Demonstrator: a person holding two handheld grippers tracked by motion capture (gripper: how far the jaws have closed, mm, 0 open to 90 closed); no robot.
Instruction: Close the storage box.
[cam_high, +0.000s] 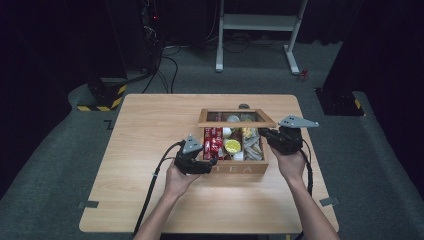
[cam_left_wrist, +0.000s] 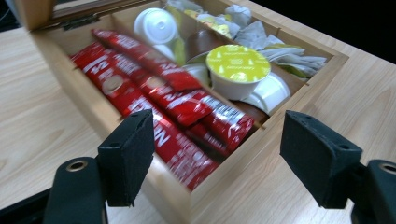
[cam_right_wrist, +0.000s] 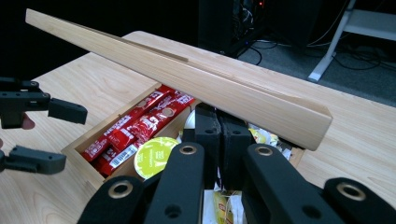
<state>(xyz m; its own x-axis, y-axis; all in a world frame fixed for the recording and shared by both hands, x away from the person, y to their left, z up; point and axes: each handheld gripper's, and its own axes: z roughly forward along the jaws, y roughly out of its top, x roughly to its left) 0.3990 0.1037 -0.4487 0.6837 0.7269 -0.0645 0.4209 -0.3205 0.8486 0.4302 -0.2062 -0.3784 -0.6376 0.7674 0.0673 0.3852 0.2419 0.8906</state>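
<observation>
A wooden tea box (cam_high: 235, 167) sits near the middle of a light wooden table (cam_high: 145, 130), with the letters "TEA" across its front wall, facing the person. Its glass-paned lid (cam_high: 236, 118) is raised and leans back over the box.

The right gripper (cam_high: 265, 134) is at the box's right side, near the lid's right end. In the right gripper view its two black jaws are pressed together just under the lid's wooden edge (cam_right_wrist: 187, 74); whether they touch the lid I cannot tell, and nothing shows between them.

The left gripper (cam_high: 212, 161) hovers at the box's front left corner. In the left gripper view its jaws stand spread wide with nothing pinched between them — one pad (cam_left_wrist: 128, 156) is over the box's left wall, the other (cam_left_wrist: 317, 156) is over the table in front of the box.

Inside, the left compartment holds red stick sachets (cam_left_wrist: 159, 102) lying lengthwise; white lettering runs along them, too blurred there to read, though in the right gripper view one sachet (cam_right_wrist: 123, 123) seems to begin "NES". The middle compartment holds small white pods; one pod (cam_left_wrist: 238, 67) near the front has a yellow-green foil lid with fine print too small to make out. The right compartment holds crumpled tea bags (cam_left_wrist: 280, 46) in pale wrappers.

Black cables trail from both grippers back toward the person's forearms — both hands come in from the near edge of the table.
</observation>
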